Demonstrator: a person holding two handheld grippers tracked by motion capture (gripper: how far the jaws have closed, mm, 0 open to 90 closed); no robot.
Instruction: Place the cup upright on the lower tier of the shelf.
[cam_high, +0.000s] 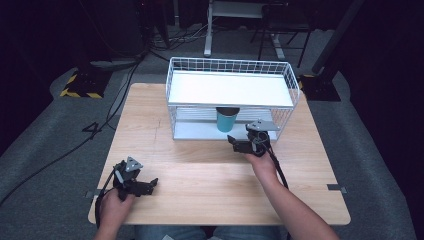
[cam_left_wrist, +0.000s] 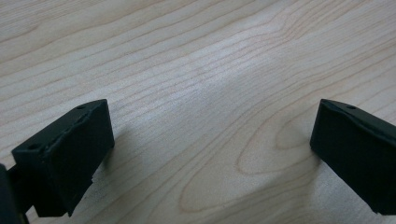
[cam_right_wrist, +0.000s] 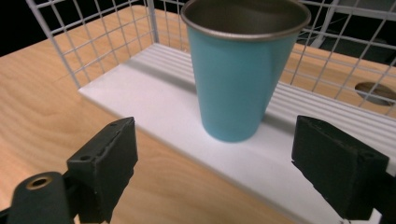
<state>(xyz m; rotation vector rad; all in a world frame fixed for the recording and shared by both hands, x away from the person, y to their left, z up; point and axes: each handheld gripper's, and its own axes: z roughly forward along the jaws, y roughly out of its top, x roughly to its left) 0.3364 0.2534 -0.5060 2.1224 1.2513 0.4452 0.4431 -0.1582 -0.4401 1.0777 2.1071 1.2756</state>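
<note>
Spread wide and empty, right gripper faces the teal cup upright on the rack's lower shelf just ahead between its jaws — probably light, rigid, slick metal, best pinched mid-wall — while left gripper gapes over bare table.

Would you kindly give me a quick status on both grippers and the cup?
Right gripper open, facing teal cup, not touching. Cup upright on lower shelf of white wire rack. Left gripper open, empty, low over wooden table. Nothing in the way.
</note>
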